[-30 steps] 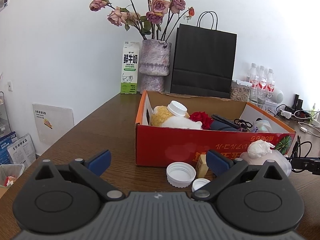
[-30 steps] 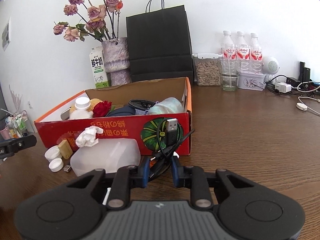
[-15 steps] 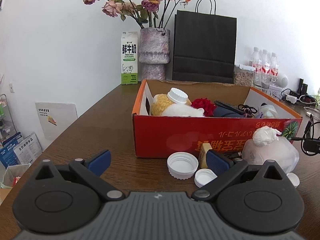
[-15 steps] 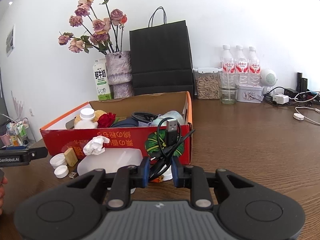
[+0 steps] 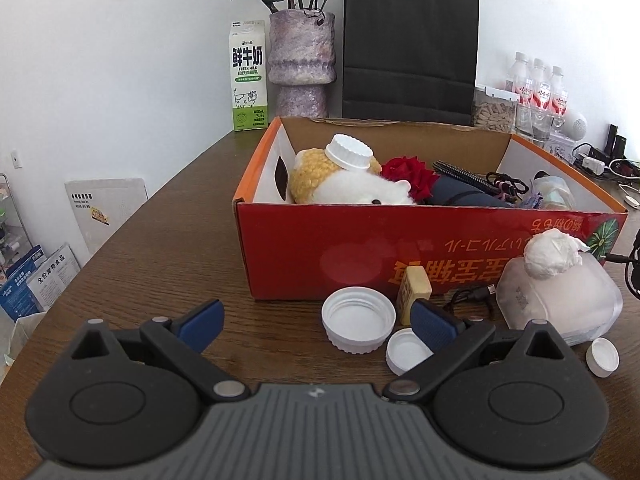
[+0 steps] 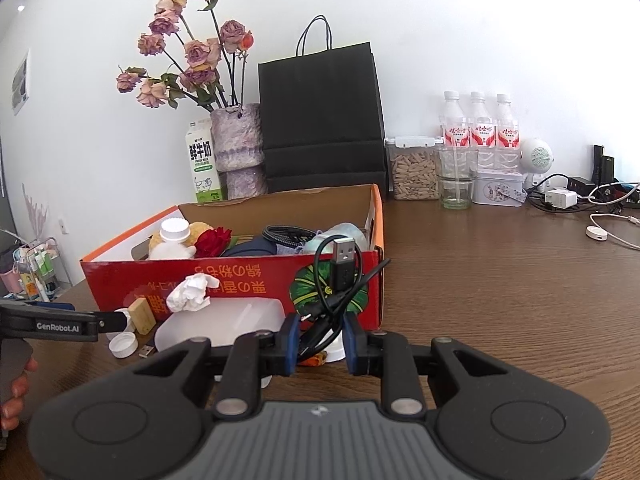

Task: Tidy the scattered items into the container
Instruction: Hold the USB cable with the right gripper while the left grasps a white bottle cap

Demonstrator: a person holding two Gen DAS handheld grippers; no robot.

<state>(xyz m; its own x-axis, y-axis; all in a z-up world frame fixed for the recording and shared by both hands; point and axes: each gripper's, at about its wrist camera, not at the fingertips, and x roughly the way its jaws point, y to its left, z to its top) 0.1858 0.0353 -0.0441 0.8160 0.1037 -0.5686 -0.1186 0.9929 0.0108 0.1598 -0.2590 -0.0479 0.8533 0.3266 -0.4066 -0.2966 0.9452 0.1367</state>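
Right gripper [image 6: 320, 340]: pads pinch coiled black USB cable [image 6: 340, 276]. Left gripper [image 5: 316, 320]: spread wide, empty; ribbed round white cap [image 5: 359, 324] at one o'clock. Glossy red cardboard box [image 5: 320, 256] beyond.

The box [image 5: 312, 248] is red with orange rims, a green leaf print and yellow lettering; white caps [image 5: 359, 318] lie on the dark brown wood-grain bench [image 5: 168, 240].
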